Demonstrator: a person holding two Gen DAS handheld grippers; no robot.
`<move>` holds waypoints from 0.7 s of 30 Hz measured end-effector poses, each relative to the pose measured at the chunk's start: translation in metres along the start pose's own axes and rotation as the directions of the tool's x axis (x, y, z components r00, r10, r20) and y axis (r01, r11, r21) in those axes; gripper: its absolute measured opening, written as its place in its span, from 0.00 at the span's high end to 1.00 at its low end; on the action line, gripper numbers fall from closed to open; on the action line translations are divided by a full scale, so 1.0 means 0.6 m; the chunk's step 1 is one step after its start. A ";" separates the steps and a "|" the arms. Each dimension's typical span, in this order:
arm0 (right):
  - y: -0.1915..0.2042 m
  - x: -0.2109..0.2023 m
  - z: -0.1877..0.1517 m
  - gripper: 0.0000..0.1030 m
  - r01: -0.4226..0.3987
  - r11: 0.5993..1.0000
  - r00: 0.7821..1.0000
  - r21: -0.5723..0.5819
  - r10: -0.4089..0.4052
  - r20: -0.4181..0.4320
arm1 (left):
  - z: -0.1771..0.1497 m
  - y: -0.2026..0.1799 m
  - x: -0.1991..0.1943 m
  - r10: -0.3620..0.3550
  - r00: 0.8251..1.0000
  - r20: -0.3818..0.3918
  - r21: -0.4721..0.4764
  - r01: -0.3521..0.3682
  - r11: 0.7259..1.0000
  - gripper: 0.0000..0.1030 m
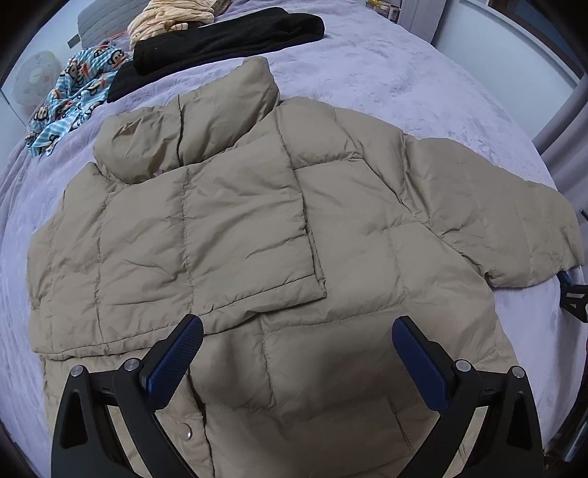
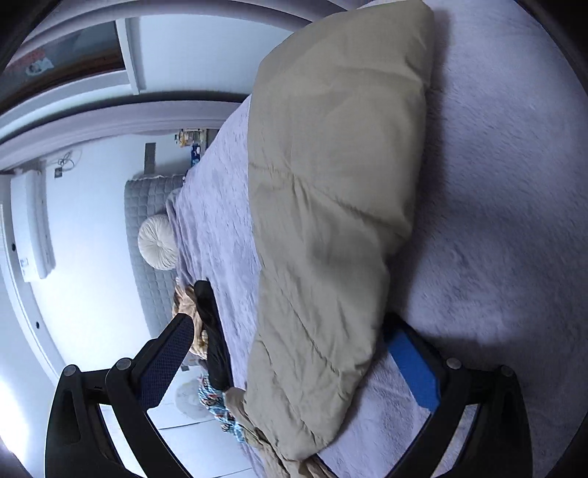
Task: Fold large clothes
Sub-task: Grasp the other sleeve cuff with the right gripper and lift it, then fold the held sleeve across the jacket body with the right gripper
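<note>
A beige puffer jacket (image 1: 257,228) lies spread front-up on the lavender bed cover (image 1: 386,73), collar toward the far side. One sleeve is folded across its chest (image 1: 242,235). The other sleeve (image 1: 514,228) stretches out to the right. My left gripper (image 1: 297,327) hangs open above the jacket's lower front, nothing between its blue pads. In the right wrist view, which is rolled sideways, my right gripper (image 2: 288,331) is open with its fingers on either side of that outstretched sleeve (image 2: 330,220). The sleeve rests on the bed and the pads do not press it. Part of the right gripper shows at the left view's right edge (image 1: 573,294).
At the far end of the bed lie a folded black garment (image 1: 228,40), a blue monkey-print cloth (image 1: 73,92) and a tan striped cloth (image 1: 169,18). A round white cushion (image 2: 158,242) leans on the grey quilted headboard (image 2: 147,206). The bed's edge runs close to the sleeve end.
</note>
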State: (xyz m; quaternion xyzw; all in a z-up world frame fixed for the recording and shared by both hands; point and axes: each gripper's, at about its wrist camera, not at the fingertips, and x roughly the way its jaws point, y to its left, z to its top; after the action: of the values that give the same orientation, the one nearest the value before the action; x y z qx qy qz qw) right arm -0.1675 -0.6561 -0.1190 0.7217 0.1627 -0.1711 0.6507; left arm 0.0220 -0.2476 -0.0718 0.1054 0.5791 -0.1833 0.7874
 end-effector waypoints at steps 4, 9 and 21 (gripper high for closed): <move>-0.017 0.029 0.024 0.76 -0.035 0.990 0.999 0.140 0.040 -0.036 | 0.007 0.004 -0.011 -0.002 1.000 0.029 -0.010 0.003 1.000 0.00; 0.020 0.038 0.016 0.91 -0.074 0.995 0.996 0.062 0.078 -0.053 | 0.018 0.037 -0.031 0.033 0.997 0.073 -0.030 -0.031 0.999 0.00; 0.279 0.139 -0.143 0.91 -0.194 0.900 0.958 -0.390 0.087 -0.275 | 0.015 0.204 -0.055 0.114 0.985 0.128 -0.184 -0.090 0.979 0.00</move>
State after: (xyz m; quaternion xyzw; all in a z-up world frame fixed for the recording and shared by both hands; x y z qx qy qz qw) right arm -0.0136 -0.5862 -0.0014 0.5936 0.2230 0.0074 0.7732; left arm 0.0716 -0.1338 -0.0430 0.0515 0.5311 -0.0973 0.8401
